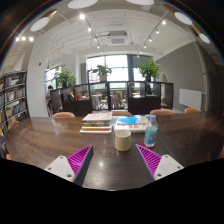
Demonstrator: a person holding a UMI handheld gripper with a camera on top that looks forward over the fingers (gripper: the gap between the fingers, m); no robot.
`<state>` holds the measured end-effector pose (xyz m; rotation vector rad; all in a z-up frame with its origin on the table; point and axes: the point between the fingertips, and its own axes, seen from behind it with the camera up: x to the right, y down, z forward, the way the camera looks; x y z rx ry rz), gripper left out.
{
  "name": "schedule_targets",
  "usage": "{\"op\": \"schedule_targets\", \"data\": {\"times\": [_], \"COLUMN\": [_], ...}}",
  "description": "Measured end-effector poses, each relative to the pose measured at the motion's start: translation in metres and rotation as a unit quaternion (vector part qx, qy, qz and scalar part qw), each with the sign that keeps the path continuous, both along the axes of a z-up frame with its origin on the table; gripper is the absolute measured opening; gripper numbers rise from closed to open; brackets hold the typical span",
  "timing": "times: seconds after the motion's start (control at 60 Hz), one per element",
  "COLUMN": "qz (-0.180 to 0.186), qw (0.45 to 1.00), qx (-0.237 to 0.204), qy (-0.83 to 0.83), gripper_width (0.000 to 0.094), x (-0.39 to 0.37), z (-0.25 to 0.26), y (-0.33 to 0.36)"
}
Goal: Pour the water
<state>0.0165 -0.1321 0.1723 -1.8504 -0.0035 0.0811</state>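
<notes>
Claw wide, empty, low over worktop; bottle and cup stand near each other just ahead: risk is a finger clipping the cup while closing on the bottle, tipping either.

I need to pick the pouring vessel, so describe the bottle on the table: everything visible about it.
The bottle stands upright on the wooden table, beyond the gripper and a little toward its right finger. It looks like clear, bluish plastic with a pale cap on top; whether it holds water cannot be told. A small white cup stands just beside it, apparently not touching. Flat books or papers lie behind. Nothing grips the bottle; the fingers are open, short of it.
</notes>
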Motion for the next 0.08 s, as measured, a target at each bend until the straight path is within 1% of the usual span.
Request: {"op": "schedule_targets", "data": {"times": [0.083], "qz": [0.001], "qw": [1.0], "qx": [-0.001], "qy": [0.0], "gripper_width": [0.086], "x": [-0.0028], "z": [-0.0022], "y": [-0.0022]}}
